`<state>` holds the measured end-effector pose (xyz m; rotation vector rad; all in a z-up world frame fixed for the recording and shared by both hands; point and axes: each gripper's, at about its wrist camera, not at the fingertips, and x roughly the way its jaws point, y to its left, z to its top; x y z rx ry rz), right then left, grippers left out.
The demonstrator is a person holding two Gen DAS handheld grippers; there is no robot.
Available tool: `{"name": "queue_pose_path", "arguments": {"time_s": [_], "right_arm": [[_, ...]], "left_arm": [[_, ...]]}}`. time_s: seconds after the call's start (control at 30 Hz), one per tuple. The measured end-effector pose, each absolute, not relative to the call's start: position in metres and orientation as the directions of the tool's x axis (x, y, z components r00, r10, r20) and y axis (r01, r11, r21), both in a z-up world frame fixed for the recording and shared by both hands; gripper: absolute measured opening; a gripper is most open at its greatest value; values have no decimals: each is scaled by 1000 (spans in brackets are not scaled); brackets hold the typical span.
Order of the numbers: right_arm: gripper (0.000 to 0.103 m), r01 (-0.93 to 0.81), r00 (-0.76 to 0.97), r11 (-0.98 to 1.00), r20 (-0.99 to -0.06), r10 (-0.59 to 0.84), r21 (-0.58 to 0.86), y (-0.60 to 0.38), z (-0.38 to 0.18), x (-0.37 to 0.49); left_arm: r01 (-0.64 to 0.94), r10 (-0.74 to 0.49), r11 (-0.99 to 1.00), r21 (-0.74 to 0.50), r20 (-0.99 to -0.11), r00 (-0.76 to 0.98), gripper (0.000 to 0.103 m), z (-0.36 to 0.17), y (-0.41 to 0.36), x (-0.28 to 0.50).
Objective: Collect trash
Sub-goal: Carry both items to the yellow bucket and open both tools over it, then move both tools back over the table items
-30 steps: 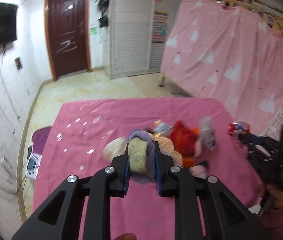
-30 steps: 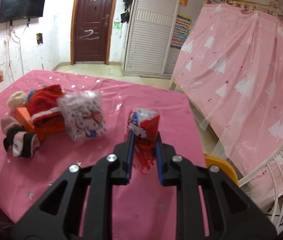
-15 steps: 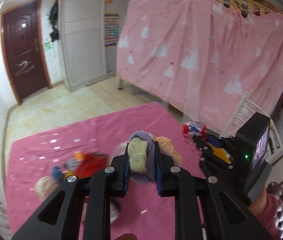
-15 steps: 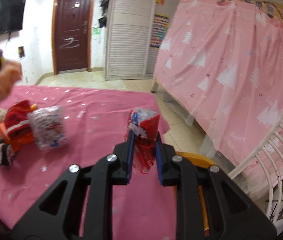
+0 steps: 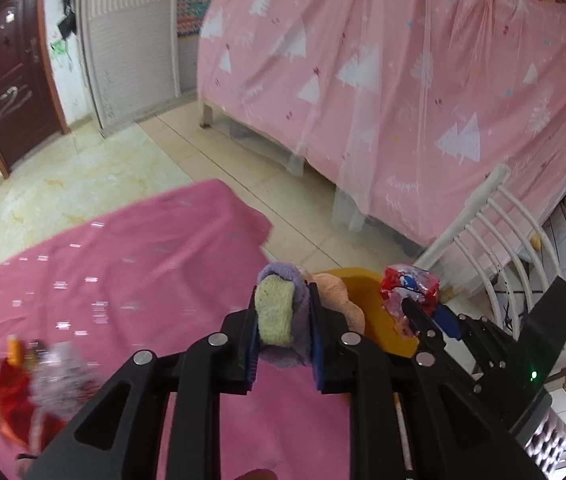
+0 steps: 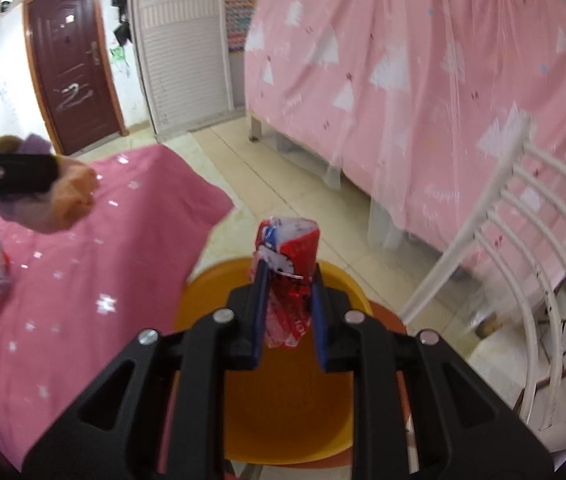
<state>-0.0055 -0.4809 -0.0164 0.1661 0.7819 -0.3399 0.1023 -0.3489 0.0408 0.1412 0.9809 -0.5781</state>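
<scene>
Red wrapper (image 6: 287, 280) above orange basin (image 6: 203, 292)

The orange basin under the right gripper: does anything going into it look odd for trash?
The right gripper holds a crumpled red wrapper over the orange basin, which fits. The left gripper grips a soft bundle that looks like rolled socks, an odd thing to throw away.
</scene>
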Motion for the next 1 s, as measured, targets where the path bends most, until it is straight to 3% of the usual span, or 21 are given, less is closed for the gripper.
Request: {"name": "queue_pose_path", "arguments": {"time_s": [0.13, 0.2, 0.27, 0.3, 0.33, 0.37, 0.4, 0.6, 0.67, 0.8, 0.83, 1.0], "right_arm": [[19, 373, 625, 925, -758, -187, 79, -499, -41, 0], [19, 368, 615, 923, -774, -150, 113, -505, -51, 2], [20, 354, 609, 925, -785, -116, 138, -507, -57, 4], [24, 344, 608, 927, -787, -99, 149, -507, -58, 5], [37, 340, 609, 928, -788, -94, 153, -506, -58, 5], [48, 339, 612, 928, -785, -96, 151, -505, -57, 5], [50, 337, 615, 929, -782, -97, 149, -506, -55, 5], [55, 334, 639, 932, -761, -113, 142, -503, -43, 2], [63, 327, 652, 934, -750, -112, 144, -499, -38, 1], [70, 314, 670, 941, -731, -128, 123, -488, -28, 0], [76, 310, 679, 943, -722, -131, 121, -484, -23, 0], [85, 261, 743, 959, -657, -124, 114, -458, 5, -8]], "left_arm": [[507, -376, 847, -157, -851, 365, 18, 14, -381, 112], [507, -370, 846, -164, -866, 338, 27, 6, -390, 116], [499, -372, 849, -173, -867, 332, 49, 2, -394, 117], [501, -377, 847, -180, -867, 327, 53, 3, -395, 117], [502, -379, 846, -181, -865, 328, 58, 3, -395, 116], [499, -378, 849, -175, -860, 342, 60, 7, -393, 114], [493, -378, 853, -172, -855, 355, 61, 9, -392, 113], [455, -411, 864, -214, -822, 394, 63, 32, -372, 109], [444, -429, 864, -236, -807, 407, 64, 43, -362, 107], [434, -456, 862, -263, -777, 435, 70, 64, -342, 98], [431, -457, 863, -262, -767, 450, 72, 71, -336, 95], [434, -466, 864, -255, -733, 496, 79, 91, -300, 81]]}}
